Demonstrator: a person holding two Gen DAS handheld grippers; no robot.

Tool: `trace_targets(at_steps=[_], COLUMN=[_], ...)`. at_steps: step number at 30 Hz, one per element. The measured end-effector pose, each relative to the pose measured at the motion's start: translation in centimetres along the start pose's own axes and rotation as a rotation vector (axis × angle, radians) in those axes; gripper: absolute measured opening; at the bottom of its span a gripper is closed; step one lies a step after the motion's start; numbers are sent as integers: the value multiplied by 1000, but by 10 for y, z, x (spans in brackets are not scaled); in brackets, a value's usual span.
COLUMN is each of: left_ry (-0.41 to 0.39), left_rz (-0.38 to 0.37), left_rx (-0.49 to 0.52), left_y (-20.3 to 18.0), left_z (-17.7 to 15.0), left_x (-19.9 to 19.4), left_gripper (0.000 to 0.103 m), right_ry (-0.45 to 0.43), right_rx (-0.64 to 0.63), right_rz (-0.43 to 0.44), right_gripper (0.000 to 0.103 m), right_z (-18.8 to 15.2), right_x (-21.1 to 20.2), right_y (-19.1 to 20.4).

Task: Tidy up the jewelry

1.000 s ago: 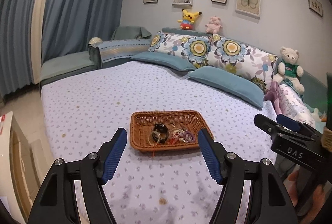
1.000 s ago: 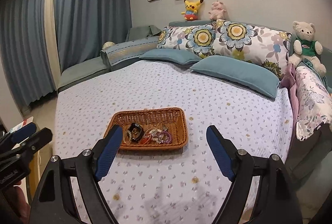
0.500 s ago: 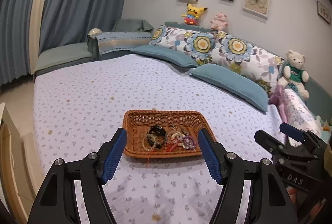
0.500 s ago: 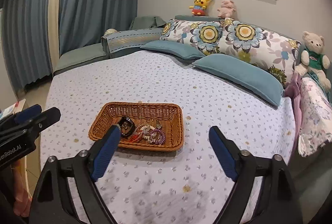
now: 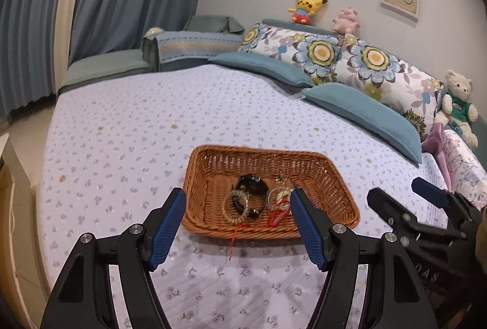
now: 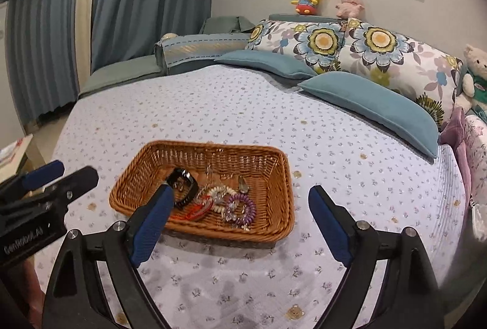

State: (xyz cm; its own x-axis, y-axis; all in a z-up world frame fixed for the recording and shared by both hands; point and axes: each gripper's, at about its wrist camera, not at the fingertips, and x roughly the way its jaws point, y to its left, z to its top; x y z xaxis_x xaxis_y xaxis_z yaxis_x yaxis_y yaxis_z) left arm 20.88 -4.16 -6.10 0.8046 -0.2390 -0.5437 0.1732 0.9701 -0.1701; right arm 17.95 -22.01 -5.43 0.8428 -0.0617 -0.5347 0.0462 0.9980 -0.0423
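The left gripper (image 5: 237, 225) is hanging over the bed (image 5: 127, 122) with its blue fingers (image 5: 166, 233) spread apart and nothing between them. The right gripper (image 6: 240, 216) is spread even wider; its jaws have just been opening, and nothing is sitting between them either. Both are pointing down at the brown basket (image 5: 331, 173), which is lying near the front edge of the bed. The jewelry (image 6: 213, 201) is sitting in a small heap in the near part of the basket. A red string (image 5: 233, 240) is hanging out over the near rim onto the sheet. There is lots of open bed all around the basket, and the pillows (image 5: 359, 112) are lying well behind it. The heap is tangled, so the pieces are hard to tell apart, and a finger is hiding part of it in each view
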Motion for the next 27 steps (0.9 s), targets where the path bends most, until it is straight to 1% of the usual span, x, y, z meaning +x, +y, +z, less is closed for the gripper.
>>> trace_targets(at_steps=[2, 7, 11, 13, 17, 22, 27], left_ry=[-8, -33, -73, -87, -71, -57, -56], left_rz=[0, 40, 110, 130, 114, 121, 122], left_rx=[1, 28, 89, 118, 109, 91, 94], left_y=[1, 0, -8, -13, -11, -4, -5], left_z=[-6, -12, -19, -20, -21, -21, -22], left_x=[0, -6, -15, -17, -16, -11, -12], left_gripper=[72, 72, 72, 72, 72, 72, 72], right_ry=[-6, -25, -23, -28, -25, -11, -4], right_rx=[-4, 10, 11, 11, 13, 16, 12], right_rz=[5, 1, -6, -8, -8, -7, -5], right_gripper=[91, 91, 91, 91, 91, 91, 91], right_z=[0, -4, -7, -8, -9, -11, -11], right_x=[0, -4, -5, -6, -6, -3, 0], right_y=[1, -4, -7, -7, -7, -10, -10])
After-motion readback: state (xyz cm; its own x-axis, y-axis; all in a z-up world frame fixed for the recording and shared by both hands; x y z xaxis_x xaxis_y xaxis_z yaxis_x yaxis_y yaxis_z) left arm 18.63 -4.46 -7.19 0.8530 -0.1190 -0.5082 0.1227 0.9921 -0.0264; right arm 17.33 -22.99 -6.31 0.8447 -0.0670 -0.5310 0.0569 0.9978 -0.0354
